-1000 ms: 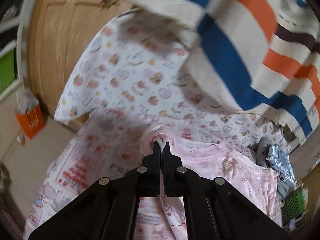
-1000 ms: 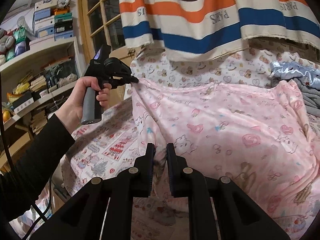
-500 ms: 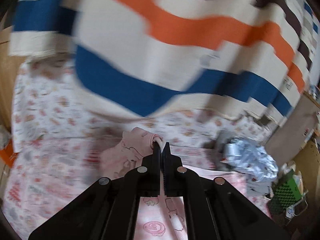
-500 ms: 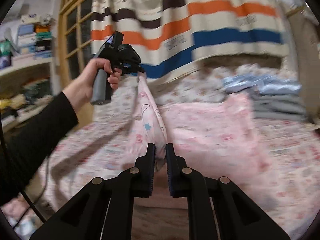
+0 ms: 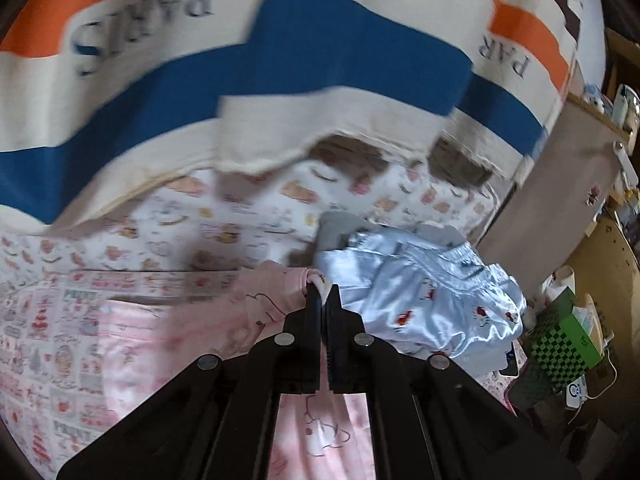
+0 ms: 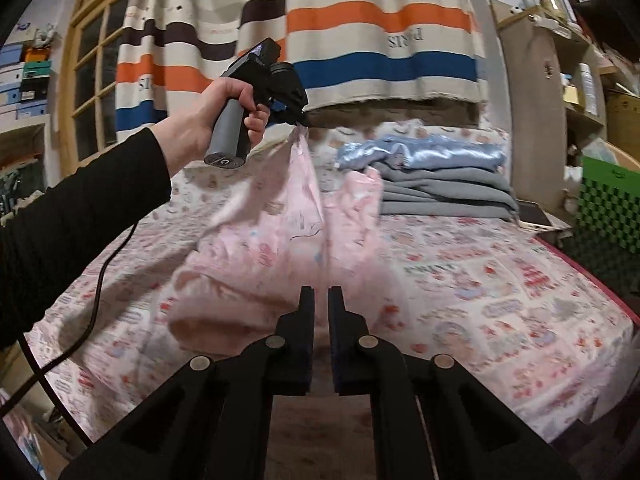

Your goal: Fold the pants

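The pink printed pants hang over the bed, lifted by both grippers. My left gripper is shut on a pink cuffed edge of the pants. In the right wrist view the left gripper holds that edge high above the bed. My right gripper has its jaws nearly together on the lower edge of the pants, which hang folded between the two grippers.
A stack of folded clothes, light blue satin over grey, lies at the back of the bed. A striped curtain hangs behind. A green checked box and shelves stand at the right.
Both grippers have swung to the right with the pants. The left gripper has lifted its edge higher, and the pants now hang doubled instead of lying spread on the bed.
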Motion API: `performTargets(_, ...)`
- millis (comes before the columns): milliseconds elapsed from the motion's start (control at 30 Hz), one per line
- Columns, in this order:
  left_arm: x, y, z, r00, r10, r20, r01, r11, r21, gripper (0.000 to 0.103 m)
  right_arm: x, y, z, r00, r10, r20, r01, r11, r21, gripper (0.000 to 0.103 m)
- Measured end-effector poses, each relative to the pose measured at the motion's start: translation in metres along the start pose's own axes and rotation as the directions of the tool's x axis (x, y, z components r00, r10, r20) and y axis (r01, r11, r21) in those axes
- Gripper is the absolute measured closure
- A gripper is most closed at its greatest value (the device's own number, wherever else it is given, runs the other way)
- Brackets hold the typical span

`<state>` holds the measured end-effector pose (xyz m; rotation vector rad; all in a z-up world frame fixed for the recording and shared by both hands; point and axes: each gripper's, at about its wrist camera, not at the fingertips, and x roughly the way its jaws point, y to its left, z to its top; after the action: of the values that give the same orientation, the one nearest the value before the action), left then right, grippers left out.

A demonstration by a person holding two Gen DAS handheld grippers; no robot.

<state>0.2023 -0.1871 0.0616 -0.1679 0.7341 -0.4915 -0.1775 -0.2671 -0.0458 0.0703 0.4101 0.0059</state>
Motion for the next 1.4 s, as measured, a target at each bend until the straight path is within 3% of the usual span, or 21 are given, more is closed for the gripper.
performTargets(300,0.028,-0.044,-0.009,0.998,-0.048,-0.041,0.049,0.998,0.038,0.102,0.006,-0.023,0.003,1.0,0.011,-0.028,-0.01,0.999,0.047,0.096)
performTargets(567,0.05,-0.054,-0.02,0.995,-0.044,-0.091,0.048,0.998,0.042,0.102,0.033,-0.011,0.009,0.982,0.151,-0.114,-0.148,0.988,0.038,0.096)
performTargets(633,0.052,-0.056,-0.022,0.994,-0.044,-0.099,0.049,0.997,0.054,0.102,0.041,-0.003,0.008,0.975,0.171,-0.144,-0.171,0.985,0.013,0.088)
performTargets(700,0.053,-0.057,-0.023,0.994,-0.043,-0.101,0.05,0.996,0.068,0.102,0.048,0.004,0.006,0.974,0.156,-0.166,-0.161,0.987,-0.014,0.065)
performTargets(767,0.055,-0.056,-0.023,0.994,-0.042,-0.104,0.049,0.996,0.07,0.102,0.052,0.008,0.004,0.98,0.122,-0.157,-0.128,0.991,-0.03,0.064)
performTargets(833,0.057,-0.054,-0.023,0.992,-0.05,-0.113,0.056,0.997,0.056,0.102,0.055,0.009,0.004,0.985,0.098,-0.14,-0.104,0.994,-0.037,0.068)
performTargets(900,0.058,-0.054,-0.023,0.992,-0.051,-0.116,0.058,0.997,0.053,0.102,0.053,0.006,0.006,0.992,0.058,-0.109,-0.062,0.997,-0.036,0.1)
performTargets(1000,0.058,-0.057,-0.023,0.991,-0.053,-0.119,0.062,0.996,0.068,0.102,0.033,-0.005,0.01,0.998,0.036,-0.047,-0.035,0.999,0.005,0.1)
performTargets(1133,0.061,-0.059,-0.027,0.989,-0.066,-0.133,0.077,0.994,0.081,0.101,0.01,-0.015,0.011,0.999,0.025,-0.045,-0.023,0.999,0.042,0.1)
performTargets(1200,0.064,-0.059,-0.03,0.987,-0.057,-0.148,0.069,0.994,0.08,0.091,0.014,-0.014,0.008,0.996,0.027,-0.086,-0.024,0.999,0.03,0.099)
performTargets(1267,0.062,-0.057,-0.033,0.985,-0.057,-0.165,0.071,0.994,0.083,0.073,0.022,-0.012,0.002,0.993,0.006,-0.121,-0.005,1.0,0.006,0.099)
performTargets(1333,0.049,-0.053,-0.036,0.989,-0.051,-0.141,0.066,0.993,0.102,0.065,0.025,-0.013,-0.001,0.99,-0.005,-0.144,0.006,1.0,0.007,0.095)
performTargets(1367,0.04,-0.051,-0.038,0.991,-0.043,-0.123,0.058,0.991,0.121,0.058,0.024,-0.016,-0.001,0.99,-0.003,-0.14,0.006,1.0,0.018,0.088)
performTargets(1400,0.03,-0.048,-0.04,0.995,-0.025,-0.098,0.039,0.989,0.142,0.055,0.021,-0.019,-0.001,0.991,-0.004,-0.13,0.009,0.999,0.032,0.074)
